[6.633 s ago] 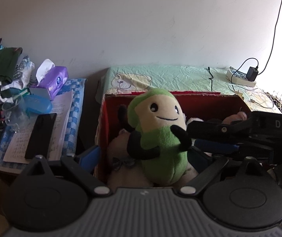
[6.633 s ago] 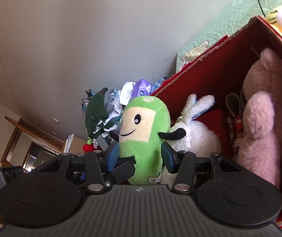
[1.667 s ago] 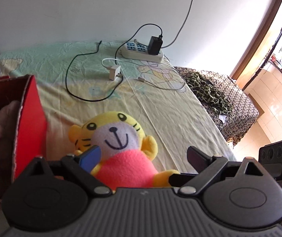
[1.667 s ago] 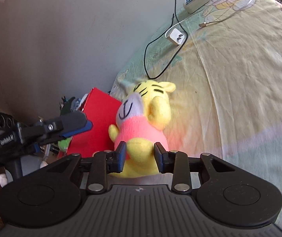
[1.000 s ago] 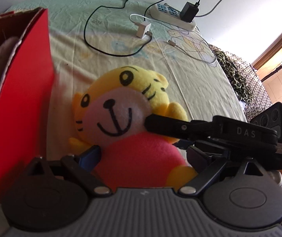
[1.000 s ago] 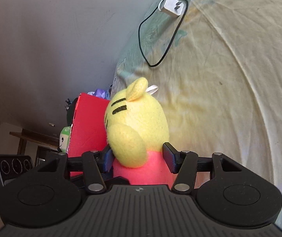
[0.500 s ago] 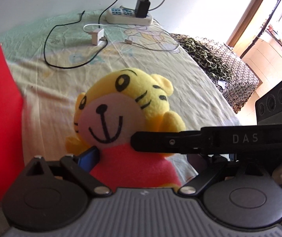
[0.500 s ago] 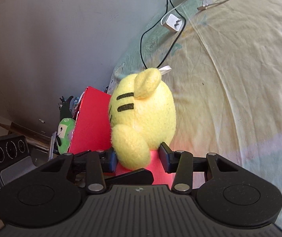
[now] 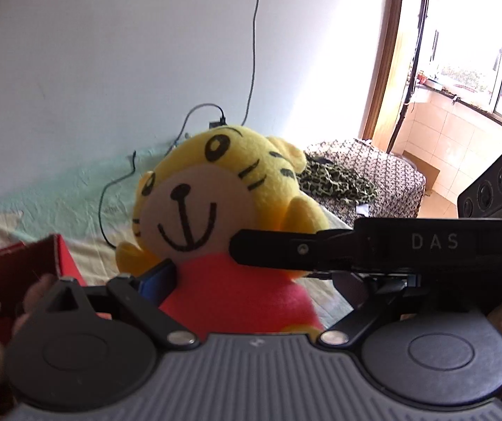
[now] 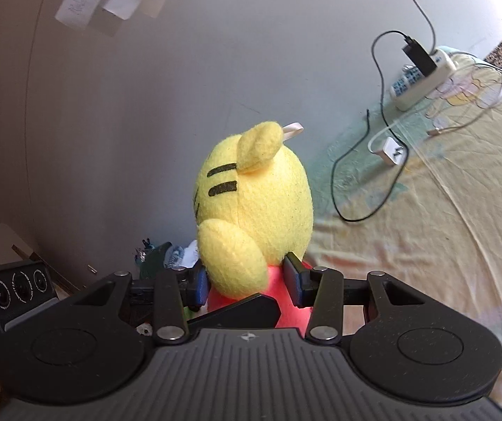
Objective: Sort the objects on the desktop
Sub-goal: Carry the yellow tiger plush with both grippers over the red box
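Tiger plush [image 10: 254, 193] in carry toward the red box [image 9: 15, 263].
Right gripper [image 10: 247, 282] jaws clamped on its body; left gripper [image 9: 251, 277] jaws apart; next, swing to nine o'clock and release.

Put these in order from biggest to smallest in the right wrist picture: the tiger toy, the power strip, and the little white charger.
1. Tiger toy, though it is closest to the camera, so that helps it look big.
2. Power strip.
3. White charger.
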`<state>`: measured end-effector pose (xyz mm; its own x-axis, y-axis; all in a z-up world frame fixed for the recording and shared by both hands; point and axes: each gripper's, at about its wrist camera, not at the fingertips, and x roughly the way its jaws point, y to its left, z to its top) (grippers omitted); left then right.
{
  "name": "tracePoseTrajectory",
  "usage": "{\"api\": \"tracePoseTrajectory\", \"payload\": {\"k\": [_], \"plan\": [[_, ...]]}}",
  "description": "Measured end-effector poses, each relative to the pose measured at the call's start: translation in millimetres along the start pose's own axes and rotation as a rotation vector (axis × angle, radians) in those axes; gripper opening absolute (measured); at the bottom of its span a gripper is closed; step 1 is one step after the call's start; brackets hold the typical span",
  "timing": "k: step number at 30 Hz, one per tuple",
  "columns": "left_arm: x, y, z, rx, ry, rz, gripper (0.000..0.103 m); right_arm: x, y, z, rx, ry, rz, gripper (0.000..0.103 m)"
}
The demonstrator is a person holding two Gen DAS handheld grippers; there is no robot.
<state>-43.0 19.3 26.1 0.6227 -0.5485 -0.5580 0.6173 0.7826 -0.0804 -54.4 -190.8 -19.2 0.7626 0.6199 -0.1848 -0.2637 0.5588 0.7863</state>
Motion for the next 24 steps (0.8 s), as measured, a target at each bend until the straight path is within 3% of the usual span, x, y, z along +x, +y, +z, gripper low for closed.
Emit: {"api": "tracePoseTrajectory", "payload": {"k": [7,13,18,24], "plan": [[-58,54,-1,0.028,-0.105,0.063,0.094,45,58,-13,-0.049,-0.036,0.078,0.046],[-92,104,-10,0.042,-0.140,0.147,0.094,97,91,-33,-0.028,-0.024,0.127,0.046],[-93,143,-25,0.017,-0.103,0.187,0.094,138,103,-55,-0.019,-0.001,0.094,0.046],[-74,178,-44,-0.055,-0.026,0.140,0.094,168,87,-68,0.037,0.051,-0.007,0.046]]}}
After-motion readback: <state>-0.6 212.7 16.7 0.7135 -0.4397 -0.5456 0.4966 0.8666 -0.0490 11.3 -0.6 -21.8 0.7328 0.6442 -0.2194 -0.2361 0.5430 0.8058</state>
